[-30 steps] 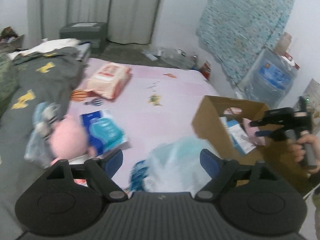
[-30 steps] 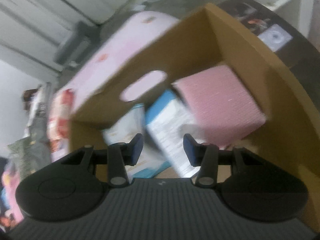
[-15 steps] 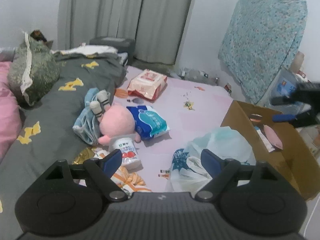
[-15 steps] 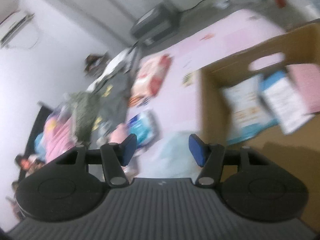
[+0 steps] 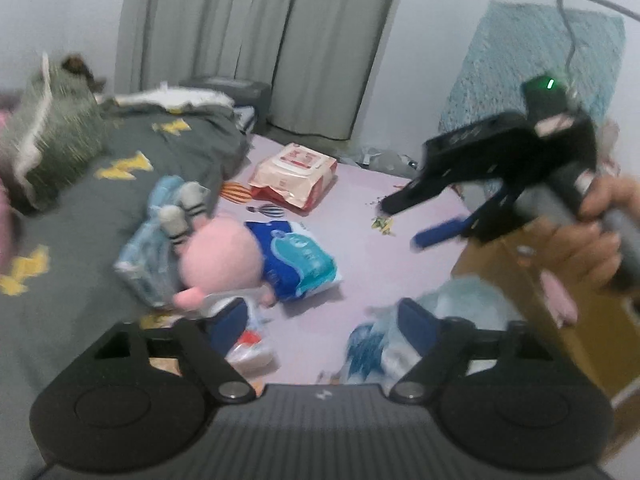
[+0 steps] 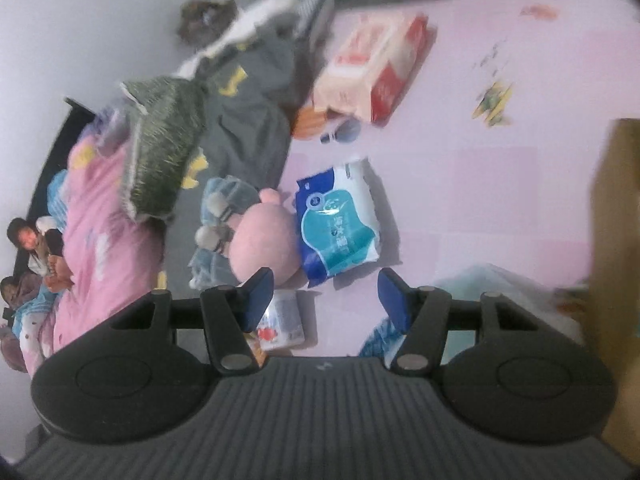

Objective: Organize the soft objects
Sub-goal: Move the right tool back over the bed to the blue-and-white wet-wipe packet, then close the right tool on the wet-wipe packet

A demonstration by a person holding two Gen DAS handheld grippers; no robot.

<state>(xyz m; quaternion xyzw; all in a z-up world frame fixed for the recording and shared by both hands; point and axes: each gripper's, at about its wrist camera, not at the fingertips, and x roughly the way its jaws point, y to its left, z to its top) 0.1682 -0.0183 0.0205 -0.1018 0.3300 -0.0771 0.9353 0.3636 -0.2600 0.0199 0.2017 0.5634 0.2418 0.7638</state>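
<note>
Blue-padded left gripper (image 5: 320, 320) and right gripper (image 6: 326, 294) hung spread, empty; slick tissue pack (image 6: 338, 222) risked slipping.

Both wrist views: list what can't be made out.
- Box contents: left view, hidden by the right gripper and hand; right view, box cut off by the edge.
- Bottle label: blurred, partly behind a finger.
- Blue pack print: too small.
- Bag contents: blurred, behind the left gripper.

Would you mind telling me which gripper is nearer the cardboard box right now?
Right. The right gripper hovers open just above the cardboard box rim; the left gripper sits open farther back, beside it.
</note>
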